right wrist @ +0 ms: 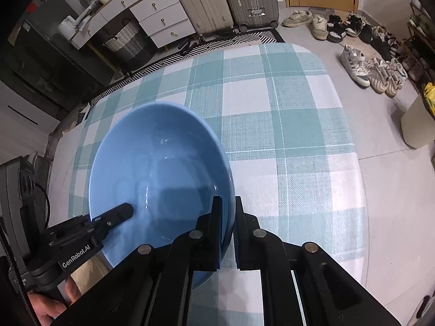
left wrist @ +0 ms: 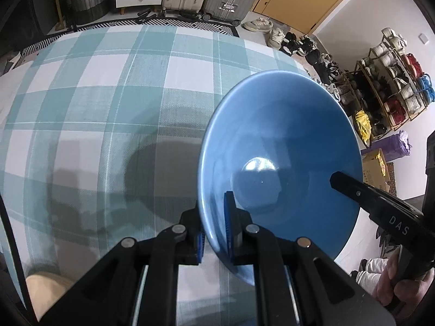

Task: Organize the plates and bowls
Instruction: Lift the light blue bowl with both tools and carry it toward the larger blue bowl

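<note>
Mid-carry of the blue bowl point(left wrist: 280, 163), lifted clear above the checked tablecloth point(left wrist: 108, 95), opposite rims pinched by left gripper point(left wrist: 213, 233) and right gripper point(right wrist: 227, 233), both clamped; next, probably level travel to a stacking spot, then gentle lowering before release.

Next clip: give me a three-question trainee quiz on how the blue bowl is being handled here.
1. True or false: only one gripper holds the blue bowl.
2. Which part of the bowl does the left gripper clamp? A) the rim B) the base C) nothing
3. Fill in: the bowl hangs over a teal and white ______ tablecloth.

Key: 1. False; the right gripper is also shut on the opposite rim. 2. A. 3. checked.
</note>
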`<state>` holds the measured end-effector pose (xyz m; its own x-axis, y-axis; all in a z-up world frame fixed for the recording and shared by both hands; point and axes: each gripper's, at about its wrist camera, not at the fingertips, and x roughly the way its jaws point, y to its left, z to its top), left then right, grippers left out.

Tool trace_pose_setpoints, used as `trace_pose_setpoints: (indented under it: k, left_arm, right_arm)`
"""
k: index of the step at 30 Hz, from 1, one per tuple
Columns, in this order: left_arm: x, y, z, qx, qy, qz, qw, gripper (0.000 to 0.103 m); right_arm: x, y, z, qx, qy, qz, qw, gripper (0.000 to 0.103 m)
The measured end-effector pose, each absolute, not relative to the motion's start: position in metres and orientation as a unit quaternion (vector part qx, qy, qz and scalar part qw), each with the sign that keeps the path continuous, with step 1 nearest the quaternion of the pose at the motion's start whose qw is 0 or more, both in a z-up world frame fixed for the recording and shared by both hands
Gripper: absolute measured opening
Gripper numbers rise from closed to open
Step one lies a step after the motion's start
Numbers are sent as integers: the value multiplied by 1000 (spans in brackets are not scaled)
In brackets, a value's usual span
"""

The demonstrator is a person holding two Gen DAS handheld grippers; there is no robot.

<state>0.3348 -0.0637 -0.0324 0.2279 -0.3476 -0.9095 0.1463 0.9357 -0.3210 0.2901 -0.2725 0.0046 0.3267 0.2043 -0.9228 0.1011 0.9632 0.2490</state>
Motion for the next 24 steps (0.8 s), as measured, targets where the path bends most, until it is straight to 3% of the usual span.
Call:
trace_pose_setpoints:
  k: [24]
  left_arm:
    - [233, -48, 54, -76, 584, -155, 793, 9]
  right_arm:
    - [179, -250, 106, 128, 554, 33, 822, 7]
